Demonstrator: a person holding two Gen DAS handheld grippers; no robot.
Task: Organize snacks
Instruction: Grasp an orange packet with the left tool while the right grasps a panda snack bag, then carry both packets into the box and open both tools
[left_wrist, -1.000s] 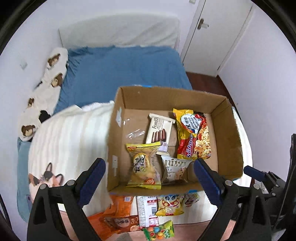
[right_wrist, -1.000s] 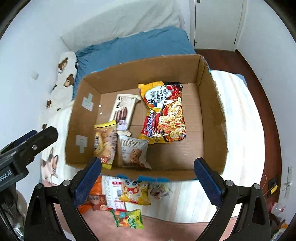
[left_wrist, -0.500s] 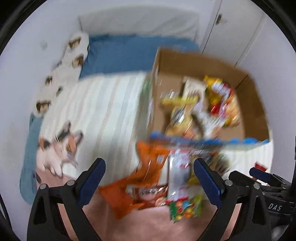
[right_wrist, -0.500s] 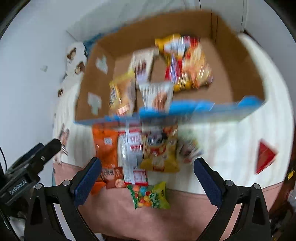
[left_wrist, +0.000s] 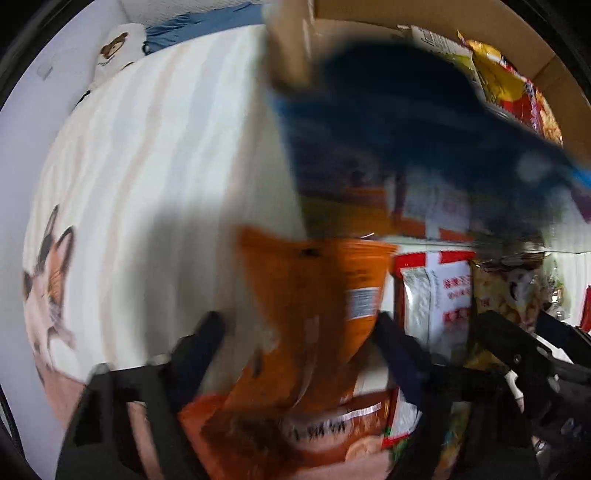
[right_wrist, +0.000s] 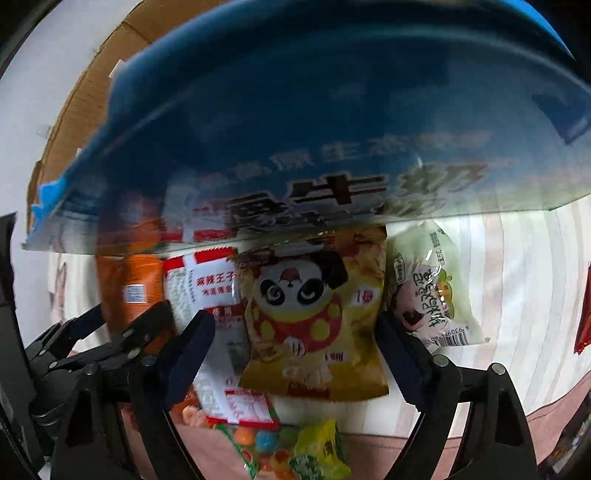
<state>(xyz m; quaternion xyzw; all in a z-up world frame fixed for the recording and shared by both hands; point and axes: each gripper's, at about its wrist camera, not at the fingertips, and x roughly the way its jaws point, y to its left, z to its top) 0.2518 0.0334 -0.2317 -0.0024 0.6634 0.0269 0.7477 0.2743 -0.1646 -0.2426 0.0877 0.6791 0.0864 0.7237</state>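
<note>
In the blurred left wrist view, an orange packet (left_wrist: 317, 295) lies between the fingers of my left gripper (left_wrist: 299, 354), whose jaws are closing around it. A brown-orange packet (left_wrist: 314, 424) lies under it. My right gripper (right_wrist: 295, 341) straddles a yellow panda packet (right_wrist: 310, 314), and its jaws are closing too. Neither pair of pads clearly presses. Just beyond both packets rises the blue printed front wall of the cardboard box (right_wrist: 332, 110). Over that box wall (left_wrist: 406, 129), noodle packets (left_wrist: 509, 81) show inside.
A white-and-red packet (right_wrist: 207, 291) lies between the two held-over packets, a pale green one (right_wrist: 432, 291) to the right, a colourful candy bag (right_wrist: 295, 450) nearest me. A red packet (right_wrist: 583, 325) sits at the far right. The striped blanket (left_wrist: 147, 166) with a cat print (left_wrist: 48, 288) spreads left.
Both grippers have dropped from above the box to the packets in front of it. Their fingers now stand closer together, each pair on either side of a packet.
</note>
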